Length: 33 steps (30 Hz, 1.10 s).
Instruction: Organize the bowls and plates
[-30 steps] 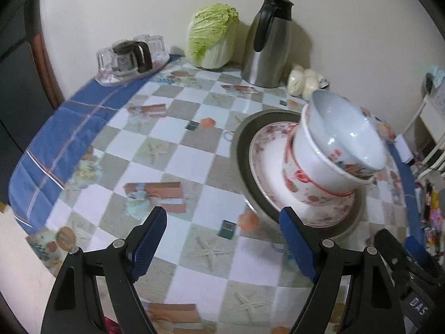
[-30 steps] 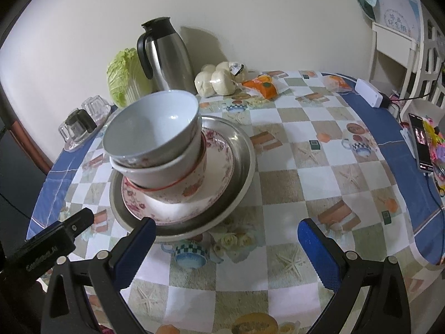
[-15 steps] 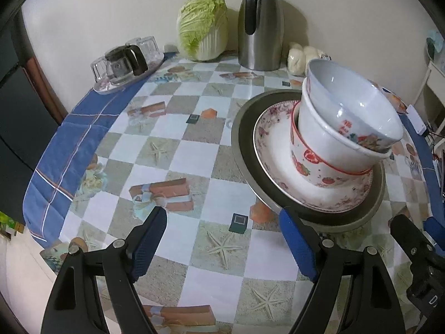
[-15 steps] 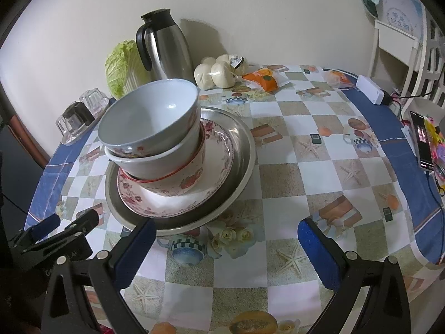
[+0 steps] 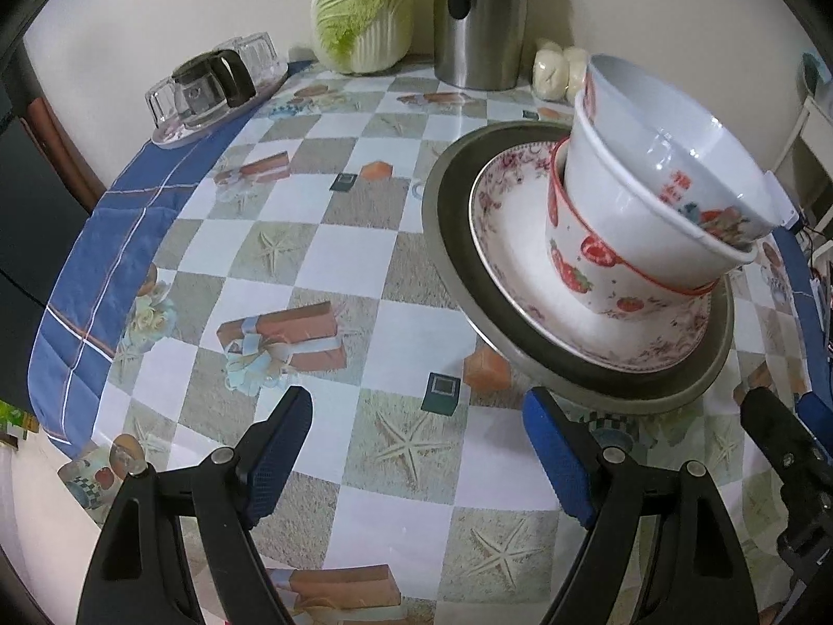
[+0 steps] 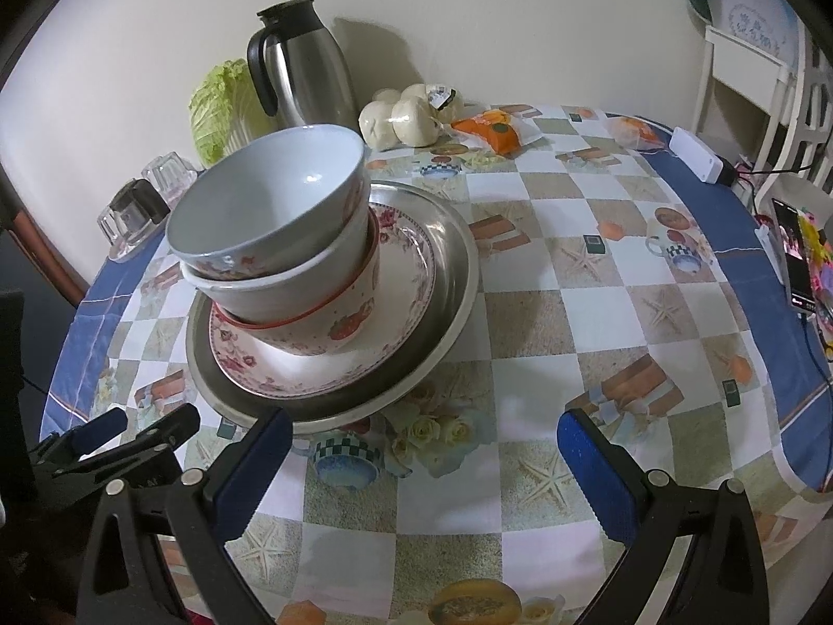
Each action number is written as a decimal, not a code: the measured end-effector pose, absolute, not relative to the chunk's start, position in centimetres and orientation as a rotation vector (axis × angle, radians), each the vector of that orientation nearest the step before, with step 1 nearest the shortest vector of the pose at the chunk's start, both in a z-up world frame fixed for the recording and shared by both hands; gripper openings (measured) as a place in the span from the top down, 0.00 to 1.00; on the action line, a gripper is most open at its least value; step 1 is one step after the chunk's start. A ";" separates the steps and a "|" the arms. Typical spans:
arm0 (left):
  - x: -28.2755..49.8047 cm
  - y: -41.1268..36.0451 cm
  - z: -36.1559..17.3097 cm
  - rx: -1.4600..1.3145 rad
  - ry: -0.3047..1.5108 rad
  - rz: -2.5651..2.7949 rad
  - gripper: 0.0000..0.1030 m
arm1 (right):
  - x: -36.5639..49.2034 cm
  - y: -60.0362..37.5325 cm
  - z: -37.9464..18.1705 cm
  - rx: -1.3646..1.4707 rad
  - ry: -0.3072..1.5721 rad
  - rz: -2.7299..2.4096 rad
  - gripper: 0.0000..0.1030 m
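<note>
Here, three nested bowls point(image 6: 276, 245) lean on a flowered plate point(image 6: 323, 359) inside a steel pan point(image 6: 447, 281) on the checked tablecloth point(image 6: 572, 323). The left gripper point(image 5: 416, 453) and right gripper point(image 6: 421, 463) hang open and empty just before the stack. Squaring the tilted bowls first looks wise, lest the top one slide.

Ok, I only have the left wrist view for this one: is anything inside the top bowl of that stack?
Observer: No. The right wrist view looks straight into the top bowl, and it is empty.
Reviewer: What lies on the table beyond the stack?
Observer: An orange packet, next to the white buns.
Reviewer: And the right tool?
Observer: The right tool is open and holds nothing. Its left finger is just in front of the steel plate rim.
</note>
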State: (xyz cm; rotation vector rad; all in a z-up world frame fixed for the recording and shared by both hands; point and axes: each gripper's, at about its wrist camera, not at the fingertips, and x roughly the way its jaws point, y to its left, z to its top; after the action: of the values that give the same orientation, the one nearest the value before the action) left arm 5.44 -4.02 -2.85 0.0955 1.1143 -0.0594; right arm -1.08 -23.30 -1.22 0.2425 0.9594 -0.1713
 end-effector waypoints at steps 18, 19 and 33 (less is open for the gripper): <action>6.2 -3.0 -4.3 0.056 1.175 -0.060 0.19 | -1.0 -23.1 -1.6 0.233 0.979 -0.173 0.00; 6.2 -2.9 -4.3 0.051 1.174 -0.059 0.19 | -0.9 -23.1 -1.7 0.232 0.982 -0.174 0.00; 6.3 -2.7 -4.5 0.053 1.173 -0.048 0.19 | -0.1 -23.2 -2.9 0.228 1.025 -0.184 0.00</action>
State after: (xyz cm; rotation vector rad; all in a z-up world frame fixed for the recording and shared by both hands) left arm 6.33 -2.67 -4.49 0.0533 1.1734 -0.0481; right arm -0.13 -23.21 -2.91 0.2281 1.0255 -0.1841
